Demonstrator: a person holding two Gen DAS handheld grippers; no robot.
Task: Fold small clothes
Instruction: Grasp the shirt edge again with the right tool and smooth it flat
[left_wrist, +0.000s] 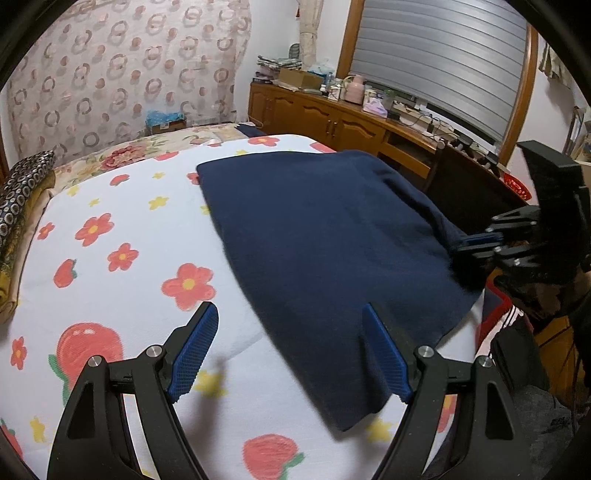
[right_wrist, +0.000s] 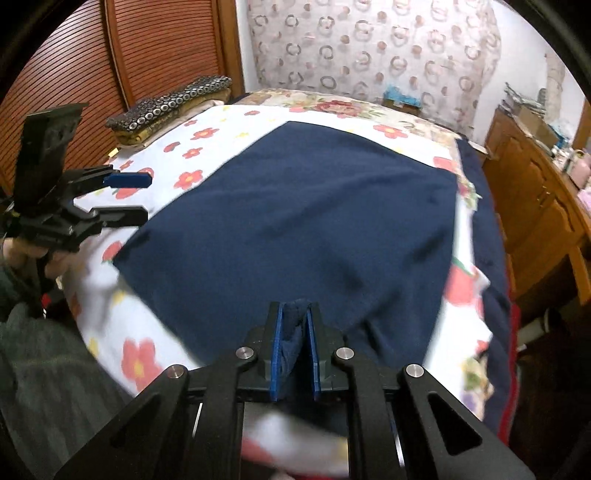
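A dark navy garment (left_wrist: 325, 236) lies spread on the white flower-print bed cover (left_wrist: 122, 236); it also fills the middle of the right wrist view (right_wrist: 303, 221). My left gripper (left_wrist: 291, 321) is open and empty, its jaws wide apart over the garment's near left edge. It shows at the left of the right wrist view (right_wrist: 146, 195), held just off the garment's left corner. My right gripper (right_wrist: 295, 314) is shut on a bunched edge of the garment. It shows at the right of the left wrist view (left_wrist: 461, 247), pinching the garment's right edge.
A patterned pillow (right_wrist: 170, 99) lies at the bed's far left. A wooden cabinet (left_wrist: 332, 118) with clutter on top stands along the right side of the bed. A patterned curtain (right_wrist: 369, 48) hangs behind the bed. A wooden slatted door (right_wrist: 122, 48) stands at the left.
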